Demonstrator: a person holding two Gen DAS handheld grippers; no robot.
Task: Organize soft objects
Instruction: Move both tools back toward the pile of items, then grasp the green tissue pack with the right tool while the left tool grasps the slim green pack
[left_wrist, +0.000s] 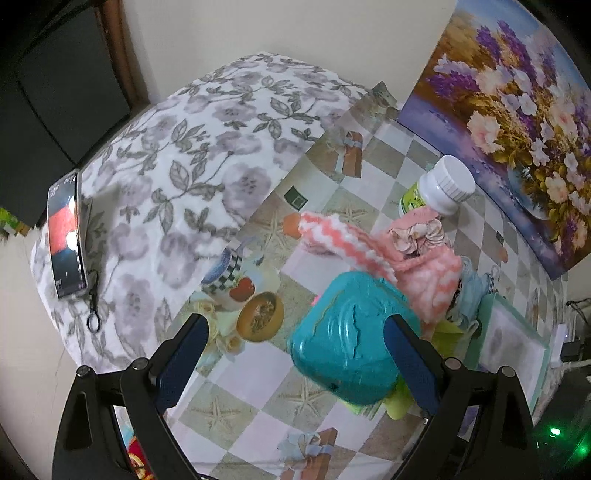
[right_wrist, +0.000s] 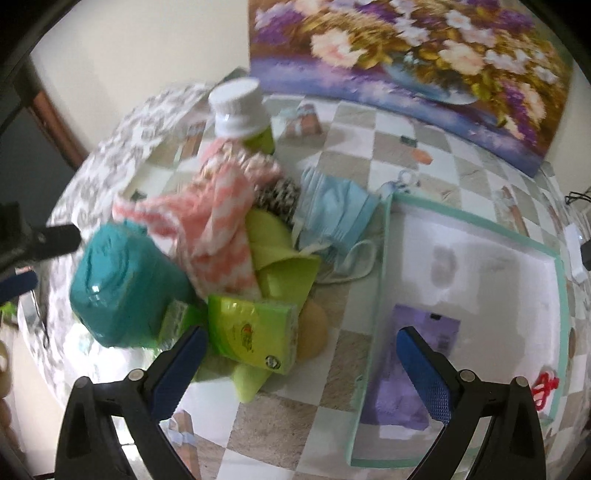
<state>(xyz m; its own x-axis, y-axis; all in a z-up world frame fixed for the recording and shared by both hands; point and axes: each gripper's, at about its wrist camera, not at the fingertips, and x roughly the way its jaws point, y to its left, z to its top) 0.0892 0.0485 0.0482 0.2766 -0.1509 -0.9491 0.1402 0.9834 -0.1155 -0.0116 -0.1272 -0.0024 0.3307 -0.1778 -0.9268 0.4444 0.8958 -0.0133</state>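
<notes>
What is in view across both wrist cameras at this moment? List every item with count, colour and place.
teal packet: 1, teal, left end of the pile
towel: 1, pink and white zigzag, draped over the pile
bottle: 1, white cap, green label, behind the pile
face mask: 1, light blue, beside the tray
green packet: 1, yellow-green, front of the pile
tray: 1, mint rim, white floor, right of the pile
purple packet: 1, purple, inside the tray
painting: 1, purple and white flowers, against the wall
phone: 1, dark, on the floral blanket
left gripper: open, over the teal packet
right gripper: open, empty
</notes>
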